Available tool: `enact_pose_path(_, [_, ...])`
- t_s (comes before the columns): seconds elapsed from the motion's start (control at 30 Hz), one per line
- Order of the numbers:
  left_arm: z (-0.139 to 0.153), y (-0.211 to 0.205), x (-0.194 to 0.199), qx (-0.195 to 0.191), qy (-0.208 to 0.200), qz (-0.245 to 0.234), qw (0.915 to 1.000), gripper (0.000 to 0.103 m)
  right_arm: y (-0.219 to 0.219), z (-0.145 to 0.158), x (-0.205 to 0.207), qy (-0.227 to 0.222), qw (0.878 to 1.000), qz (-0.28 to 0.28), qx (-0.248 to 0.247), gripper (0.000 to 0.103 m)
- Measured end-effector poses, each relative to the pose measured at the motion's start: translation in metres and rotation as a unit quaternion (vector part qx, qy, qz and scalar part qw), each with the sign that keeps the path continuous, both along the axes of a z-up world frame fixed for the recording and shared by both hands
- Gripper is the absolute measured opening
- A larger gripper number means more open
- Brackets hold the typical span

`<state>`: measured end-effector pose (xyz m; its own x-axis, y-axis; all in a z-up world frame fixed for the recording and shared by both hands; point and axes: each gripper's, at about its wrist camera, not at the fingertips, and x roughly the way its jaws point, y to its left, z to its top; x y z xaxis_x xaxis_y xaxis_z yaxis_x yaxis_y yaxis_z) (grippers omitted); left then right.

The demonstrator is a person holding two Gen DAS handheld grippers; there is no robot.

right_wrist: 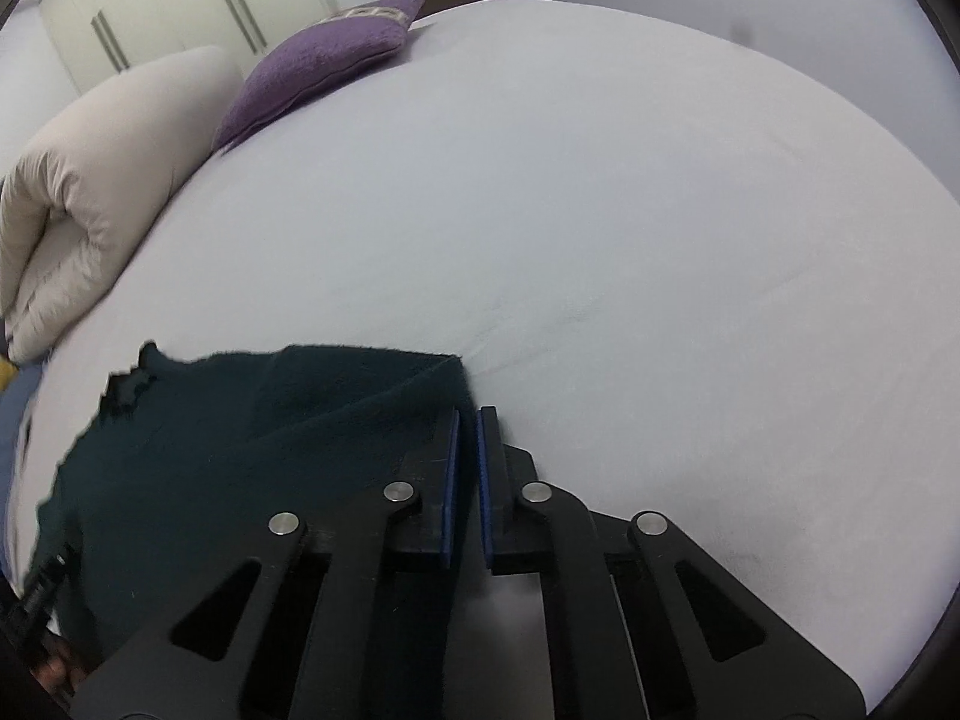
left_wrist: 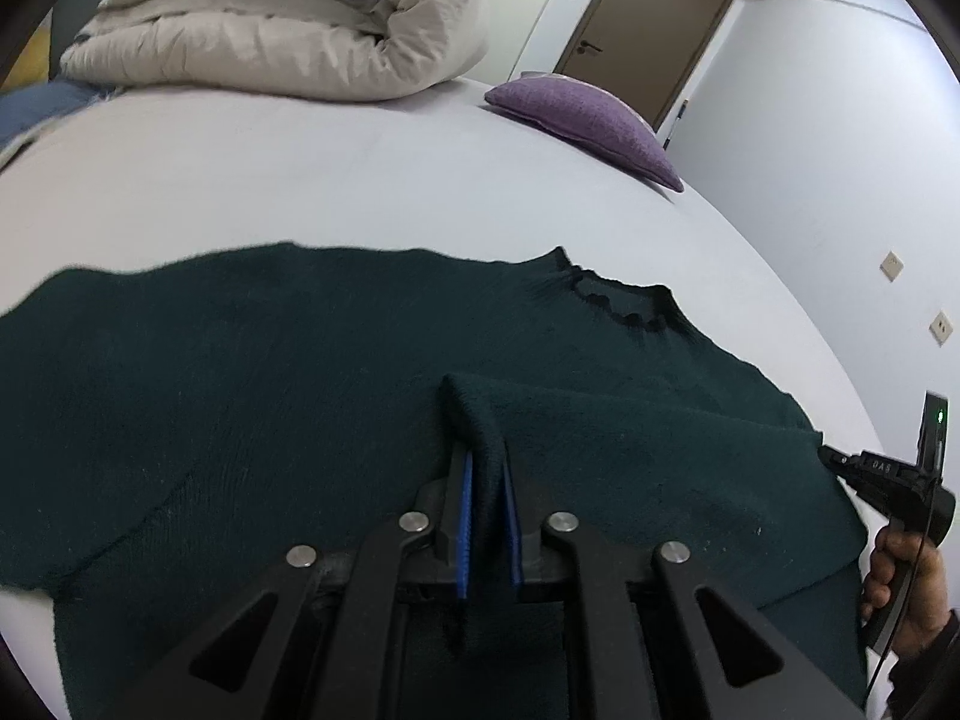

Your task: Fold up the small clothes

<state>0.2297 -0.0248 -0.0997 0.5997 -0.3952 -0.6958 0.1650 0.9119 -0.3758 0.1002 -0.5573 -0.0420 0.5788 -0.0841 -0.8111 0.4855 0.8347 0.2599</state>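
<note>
One dark green sweater [left_wrist: 240, 390] lies across the bed [left_wrist: 360, 180].

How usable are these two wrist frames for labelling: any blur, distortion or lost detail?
Left wrist view: strong fisheye bending of the bed, dark vignette in the corners, soft even light, and the dark green sweater nearly textureless. Right wrist view: same barrel warp, with the sweater's edge smeared at left, and the purple pillow reasonably sharp.
</note>
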Motion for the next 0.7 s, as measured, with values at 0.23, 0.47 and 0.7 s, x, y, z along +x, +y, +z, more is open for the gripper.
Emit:
enact_pose_path(0.23, [-0.001, 0.001, 0.003, 0.010, -0.004, 0.000, 0.9999, 0.014, 0.025, 0.046, -0.051, -0.067, 0.997, -0.018, 0.024, 0.010])
enact_pose_path(0.47, [-0.003, 0.002, 0.004, -0.004, -0.002, 0.000, 1.0000, 0.015, 0.070, 0.006, -0.066, -0.006, 0.997, 0.071, -0.003, 0.011])
enact_pose_path(0.7, [0.013, 0.010, 0.005, -0.020, 0.006, -0.004, 0.9998, 0.050, 0.068, 0.029, -0.090, -0.029, 0.998, 0.053, -0.006, 0.013])
